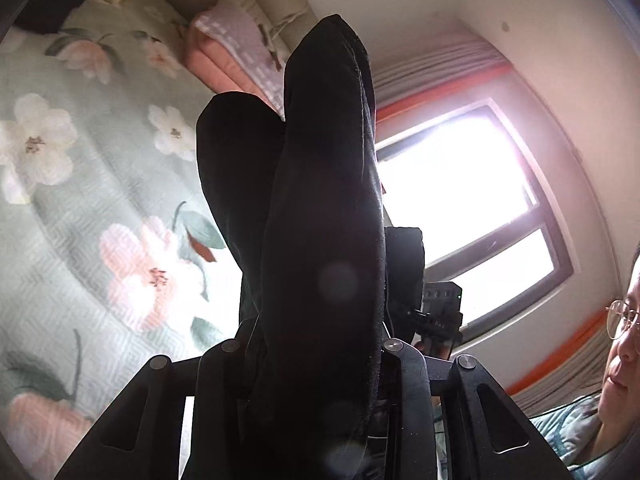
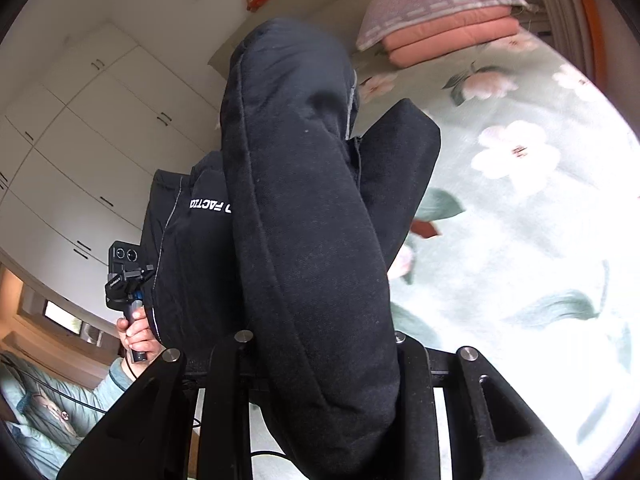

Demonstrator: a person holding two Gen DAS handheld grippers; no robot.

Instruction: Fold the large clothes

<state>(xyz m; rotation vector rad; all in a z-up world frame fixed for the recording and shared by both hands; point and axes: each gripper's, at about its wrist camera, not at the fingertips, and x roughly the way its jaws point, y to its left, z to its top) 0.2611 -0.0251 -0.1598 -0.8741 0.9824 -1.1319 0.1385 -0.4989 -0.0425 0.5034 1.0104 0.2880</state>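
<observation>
I've got the black garment (image 1: pixel 320 240) bunched thick between the left gripper (image 1: pixel 312 344) jaws, which are narrowed down and clamped on it. Same on the other side: the right gripper (image 2: pixel 320 340) is pinched onto a fat fold of the garment, part-closed around the cloth. The fabric fills the middle of both views and hides the fingertips, so I can't see the pads themselves. White lettering on it shows in the right view, partly covered. Beside the garment in that view, a hand (image 2: pixel 138 336) grips the other handle. Below and beyond the garment lies the floral bedspread (image 2: pixel 520 240). Further past it, folded pink bedding (image 2: pixel 448 36) is stacked under a pillow, white cupboards (image 2: pixel 92 128) to one side, a glaring window (image 1: pixel 460 184) on the other.
</observation>
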